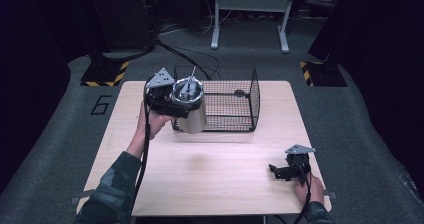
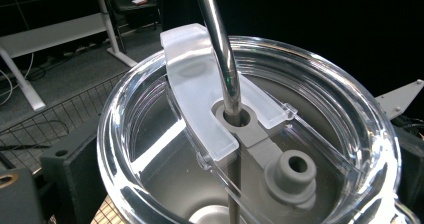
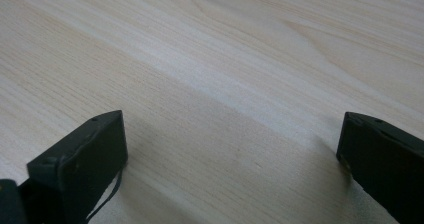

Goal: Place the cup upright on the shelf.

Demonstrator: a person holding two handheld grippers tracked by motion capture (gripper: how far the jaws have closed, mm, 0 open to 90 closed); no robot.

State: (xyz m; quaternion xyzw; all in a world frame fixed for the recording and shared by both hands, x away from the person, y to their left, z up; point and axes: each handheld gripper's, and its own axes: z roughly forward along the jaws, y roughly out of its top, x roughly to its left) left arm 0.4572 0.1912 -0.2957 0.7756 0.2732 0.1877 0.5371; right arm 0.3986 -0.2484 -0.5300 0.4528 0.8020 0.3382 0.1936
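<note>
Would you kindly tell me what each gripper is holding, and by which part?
The left gripper holds the steel tumbler with clear lid and metal straw by its upper body; the right gripper holds nothing, jaws open.

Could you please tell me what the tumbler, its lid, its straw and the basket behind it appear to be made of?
Tumbler: probably brushed steel, with a dull silver sheen. Lid: clear glossy plastic with a frosted slider; you see through it. Straw: polished metal, with mirror-like highlights. Basket: thin black wire mesh, likely coated.

High cam overhead fwd, claw cams close-up, shared table
</note>
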